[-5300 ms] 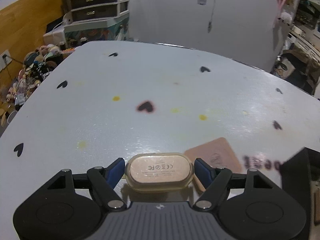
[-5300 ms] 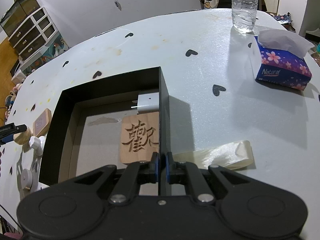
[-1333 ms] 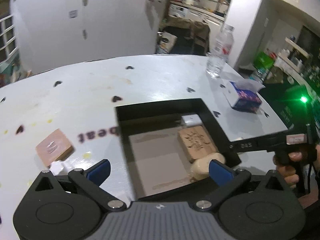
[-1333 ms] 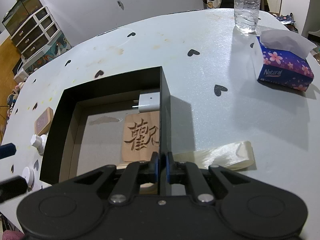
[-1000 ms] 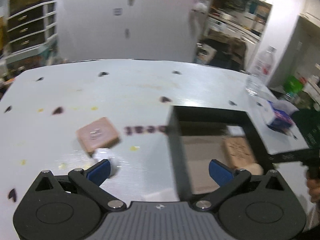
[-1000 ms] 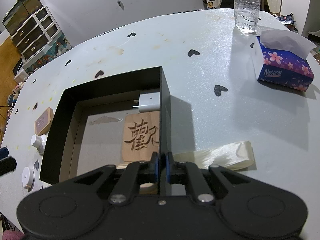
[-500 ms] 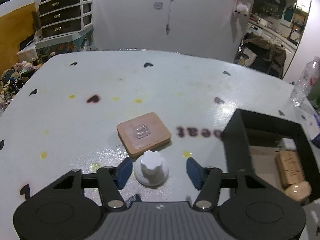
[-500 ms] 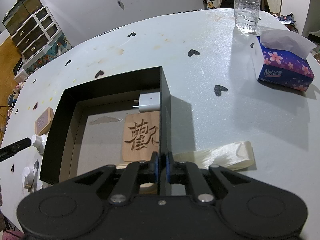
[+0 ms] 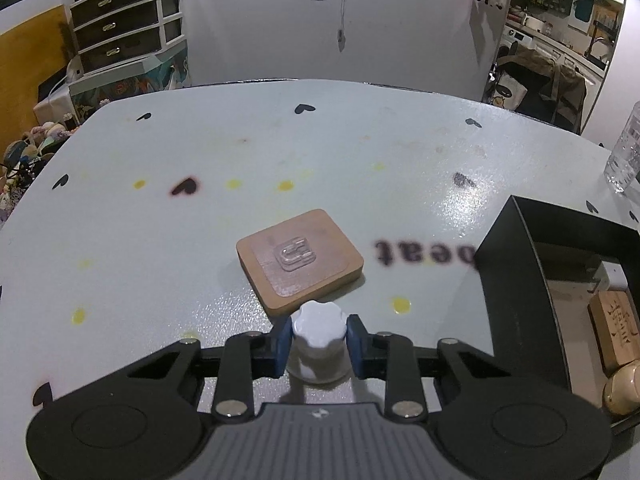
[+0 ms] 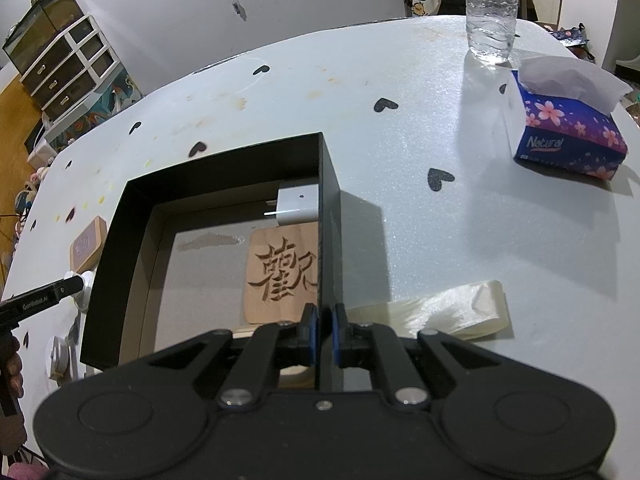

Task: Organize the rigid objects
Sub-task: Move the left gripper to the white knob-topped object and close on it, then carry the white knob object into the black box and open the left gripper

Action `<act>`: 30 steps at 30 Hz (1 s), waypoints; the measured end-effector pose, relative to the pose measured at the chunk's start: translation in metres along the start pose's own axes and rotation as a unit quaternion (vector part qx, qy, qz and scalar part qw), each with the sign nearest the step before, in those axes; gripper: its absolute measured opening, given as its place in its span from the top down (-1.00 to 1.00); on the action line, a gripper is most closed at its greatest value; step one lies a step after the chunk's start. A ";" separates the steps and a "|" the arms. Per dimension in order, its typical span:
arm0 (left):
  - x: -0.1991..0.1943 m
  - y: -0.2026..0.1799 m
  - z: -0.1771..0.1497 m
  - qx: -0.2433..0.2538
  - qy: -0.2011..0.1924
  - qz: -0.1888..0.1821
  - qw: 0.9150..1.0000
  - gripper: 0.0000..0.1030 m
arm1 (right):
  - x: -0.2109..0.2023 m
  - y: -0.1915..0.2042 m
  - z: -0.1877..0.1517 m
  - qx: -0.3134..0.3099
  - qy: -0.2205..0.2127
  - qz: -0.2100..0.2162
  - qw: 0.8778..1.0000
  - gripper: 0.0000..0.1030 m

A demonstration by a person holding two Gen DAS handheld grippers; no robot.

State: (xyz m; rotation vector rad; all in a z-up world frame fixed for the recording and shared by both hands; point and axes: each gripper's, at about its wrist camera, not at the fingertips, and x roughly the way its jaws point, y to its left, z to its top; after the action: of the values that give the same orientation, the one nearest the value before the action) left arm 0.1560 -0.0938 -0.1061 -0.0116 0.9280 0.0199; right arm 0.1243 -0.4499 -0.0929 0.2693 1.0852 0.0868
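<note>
Fingers of your left gripper (image 9: 319, 343) had just been closing, and their blue pads pressed both sides of the white knob (image 9: 318, 336), which stood upright on the bench (image 9: 160, 240) at the near left. Just beyond the knob lay the tan wooden block (image 9: 300, 257) with a small clear clip on its top face; the two looked near or touching, and you could not tell which. Seen from your right wrist, that same block (image 10: 88, 245) sat just left of the black box (image 10: 120, 240), and a round white disc (image 10: 60, 354) lay nearer, by the box's near left corner.

Right of the block, the black box stood open on the bench. Inside it, along the right wall, a white charger plug (image 10: 298, 204) lay at the far end, a carved wooden plaque (image 10: 282, 274) sat just nearer, and a pale oval case (image 9: 622, 388) lay nearest, partly hidden.

Your right gripper (image 10: 321, 330) was clenched on the box's right wall, one finger inside and one outside, the thin wall pinched between the pads.

Right of the box, a cream ribbon (image 10: 440, 312) lay on the bench close to the gripper. Farther right sat a blue flowered tissue box (image 10: 568, 132), and beyond it a water bottle (image 10: 492, 12) stood upright.
</note>
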 end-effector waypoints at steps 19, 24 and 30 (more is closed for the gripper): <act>-0.077 -0.055 0.030 0.085 -0.039 -0.128 0.987 0.41 | 0.002 0.000 0.000 -0.003 0.001 0.000 1.000 0.84; -0.073 -0.097 0.041 0.115 -0.040 -0.169 0.978 0.41 | 0.002 -0.001 0.000 -0.003 0.001 0.001 1.000 0.84; -0.036 -0.144 0.047 0.140 -0.005 -0.179 0.974 0.41 | 0.002 0.000 0.000 -0.002 0.001 0.002 1.000 0.83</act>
State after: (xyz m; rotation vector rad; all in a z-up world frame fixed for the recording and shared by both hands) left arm 0.1754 -0.2376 -0.0491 0.0824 0.9017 -0.4451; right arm 0.1254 -0.4501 -0.0943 0.2668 1.0872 0.0926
